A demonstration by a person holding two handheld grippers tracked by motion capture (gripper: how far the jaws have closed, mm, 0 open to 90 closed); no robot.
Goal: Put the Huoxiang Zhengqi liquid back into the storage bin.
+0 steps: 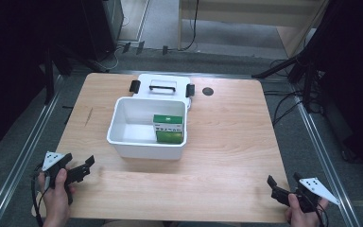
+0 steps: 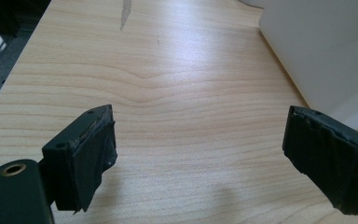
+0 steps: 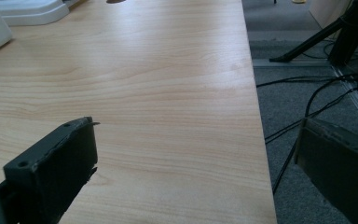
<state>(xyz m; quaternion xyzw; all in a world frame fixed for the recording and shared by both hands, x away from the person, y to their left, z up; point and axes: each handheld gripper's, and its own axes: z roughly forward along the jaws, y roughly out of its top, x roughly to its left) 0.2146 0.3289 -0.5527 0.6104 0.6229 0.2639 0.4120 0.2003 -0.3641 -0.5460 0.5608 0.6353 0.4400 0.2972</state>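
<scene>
**On the table: both claws parked, box waiting**

Over at the near corners of the table (image 1: pixel 227 142), the left claw (image 1: pixel 86 166) and right claw (image 1: pixel 283 182) both sit spread wide with nothing between the jaws. Mid-table, well apart from either, is the white storage box (image 1: pixel 146 144), open, with a green carton (image 1: pixel 169 128) standing inside against its right wall. The lid (image 1: pixel 163 85), black handle up, lies just behind the box. Looks to me like the very start of things, maybe before closing up. Next move probably calls for a long reach forward to the lid or the carton.
</scene>
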